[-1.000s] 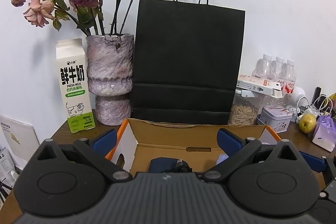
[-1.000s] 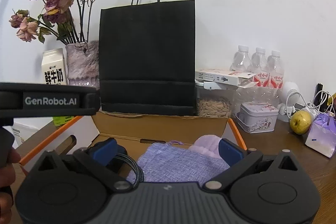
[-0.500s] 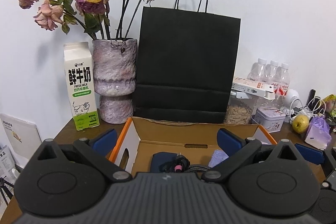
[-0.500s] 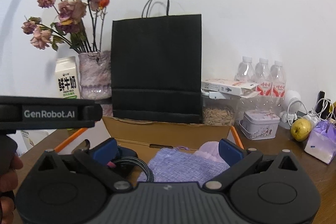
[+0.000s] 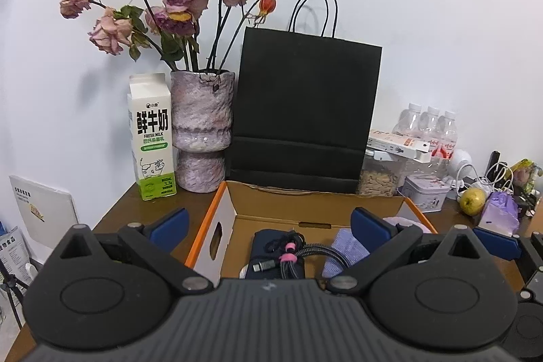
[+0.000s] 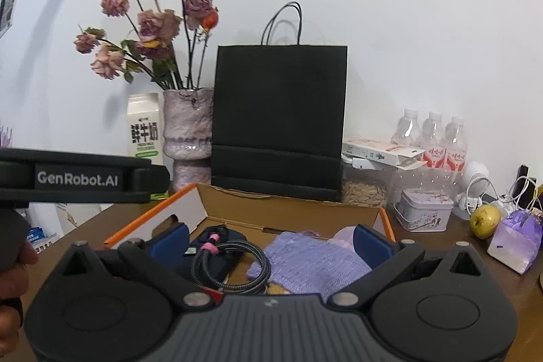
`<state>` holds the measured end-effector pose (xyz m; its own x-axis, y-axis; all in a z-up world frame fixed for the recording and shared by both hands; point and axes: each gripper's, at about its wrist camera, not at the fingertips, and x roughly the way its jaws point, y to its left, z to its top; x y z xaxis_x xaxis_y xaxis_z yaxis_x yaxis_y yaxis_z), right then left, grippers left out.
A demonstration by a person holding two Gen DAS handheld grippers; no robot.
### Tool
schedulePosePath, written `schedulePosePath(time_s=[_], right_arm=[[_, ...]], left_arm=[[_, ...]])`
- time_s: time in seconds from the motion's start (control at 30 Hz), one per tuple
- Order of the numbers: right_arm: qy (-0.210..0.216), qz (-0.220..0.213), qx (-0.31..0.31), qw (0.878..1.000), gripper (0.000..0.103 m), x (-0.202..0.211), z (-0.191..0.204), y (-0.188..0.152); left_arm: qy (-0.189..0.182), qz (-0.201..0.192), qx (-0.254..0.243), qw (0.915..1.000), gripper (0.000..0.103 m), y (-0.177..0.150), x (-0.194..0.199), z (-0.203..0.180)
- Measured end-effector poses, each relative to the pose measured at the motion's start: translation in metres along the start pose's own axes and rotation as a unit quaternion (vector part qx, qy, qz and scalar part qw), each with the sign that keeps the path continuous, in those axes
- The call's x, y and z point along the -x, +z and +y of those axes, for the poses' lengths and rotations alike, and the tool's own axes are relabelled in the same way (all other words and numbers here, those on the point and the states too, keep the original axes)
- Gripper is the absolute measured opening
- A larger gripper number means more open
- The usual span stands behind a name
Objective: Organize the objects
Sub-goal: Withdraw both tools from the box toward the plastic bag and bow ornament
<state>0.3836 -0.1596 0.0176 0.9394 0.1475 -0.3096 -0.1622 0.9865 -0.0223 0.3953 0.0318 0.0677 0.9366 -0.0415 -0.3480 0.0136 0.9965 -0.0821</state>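
Two claws are held wide open above the near edge of a box (image 5: pixel 237 202) on the tabletop (image 6: pixel 441 236), nothing gripped by either: the left claw (image 5: pixel 268 221) and the right claw (image 6: pixel 269 238). Inside the box a coiled cable (image 6: pixel 234 263) (banded in pink) is laid on a dark pouch (image 5: pixel 268 243), with a purple cloth (image 6: pixel 312 260) just beside it. A black bag (image 5: pixel 305 111) is stood behind the box, a vase (image 5: pixel 202 128) and milk carton (image 5: pixel 151 138) to its left.

Black paper bag (image 5: pixel 305 111), lilac knit pouch (image 6: pixel 312 263)
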Motion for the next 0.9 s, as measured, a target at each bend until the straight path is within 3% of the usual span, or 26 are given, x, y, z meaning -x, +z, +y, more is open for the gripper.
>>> schedulePosePath(time_s=[0.4,0.9], right_arm=[[0.012,-0.001,0.013,1.000,0.103,0.057,-0.005,-0.015],[0.012,0.017,0.028,0.999,0.103,0.122,-0.034,-0.057]], left_arm=[[-0.006,0.002,-0.005,1.0000,0.103,-0.017,0.057,-0.012],[-0.017,0.018,-0.034,0.9991,0.103,-0.046,0.111,-0.043]])
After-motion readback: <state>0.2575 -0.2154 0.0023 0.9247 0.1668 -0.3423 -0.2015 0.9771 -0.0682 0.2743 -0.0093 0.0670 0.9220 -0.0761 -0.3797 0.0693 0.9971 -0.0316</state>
